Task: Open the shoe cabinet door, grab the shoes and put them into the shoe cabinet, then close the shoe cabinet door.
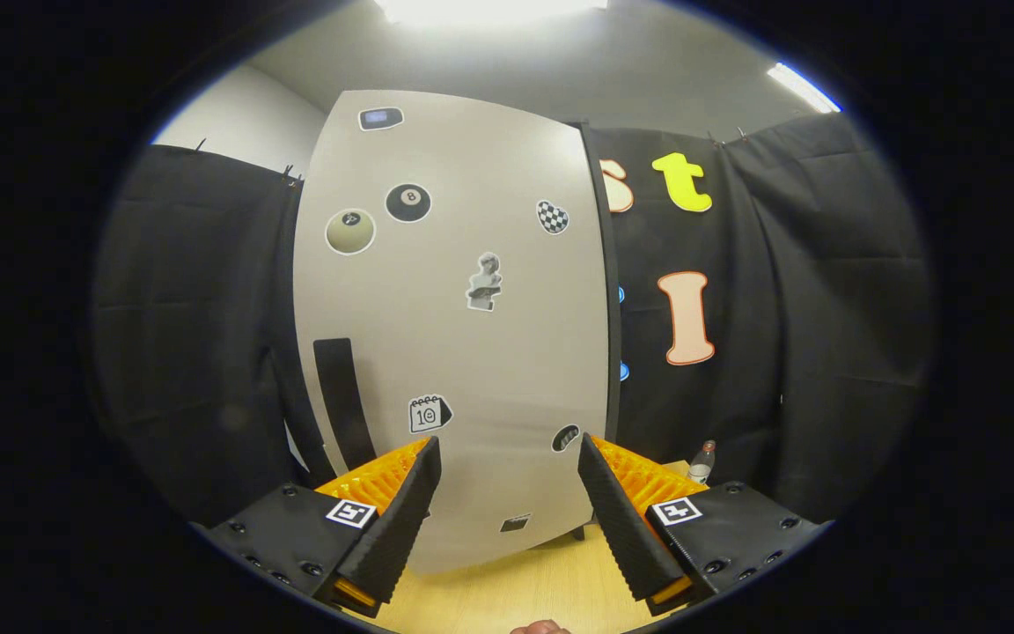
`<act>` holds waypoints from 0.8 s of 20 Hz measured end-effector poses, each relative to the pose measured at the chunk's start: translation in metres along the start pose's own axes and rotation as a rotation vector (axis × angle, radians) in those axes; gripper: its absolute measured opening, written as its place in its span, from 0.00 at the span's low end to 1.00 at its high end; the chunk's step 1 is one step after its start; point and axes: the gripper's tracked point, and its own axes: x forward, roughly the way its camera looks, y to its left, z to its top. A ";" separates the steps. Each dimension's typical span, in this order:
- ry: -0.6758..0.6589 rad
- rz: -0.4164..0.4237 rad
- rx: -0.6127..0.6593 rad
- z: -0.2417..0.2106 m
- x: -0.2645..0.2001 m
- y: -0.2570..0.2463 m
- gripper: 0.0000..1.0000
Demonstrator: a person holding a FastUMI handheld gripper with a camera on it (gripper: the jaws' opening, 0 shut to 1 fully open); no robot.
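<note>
The tall pale grey shoe cabinet door (463, 335), a flat panel with a smooth matt face, stands upright just ahead of the fingers and looks shut. Its front carries several stickers: a black eight-ball sticker (407, 202) high up, a cream ball sticker (349, 232) beside it, a checkered heart-shaped sticker (552, 217) toward the door's right edge, a small grey statue sticker (484, 282) near the middle, and a calendar sticker (429, 413) lower down. A long black vertical handle strip (341, 401) sits on the door's left part, below the cream ball sticker. The gripper (507, 458) is held in front of the door's lower half, its two fingers spread wide apart with nothing between them but the door's face behind; whether the tips touch the door cannot be told. Below the door, the light wooden desk (542, 590) runs toward the fingers. To the right of the door, near its lower corner, a small clear plastic bottle (701, 461) stands on the desk. Black cloth (199, 335) hangs on both sides of the door.
</note>
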 end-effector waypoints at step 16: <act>0.010 0.007 -0.043 -0.008 -0.009 0.013 0.98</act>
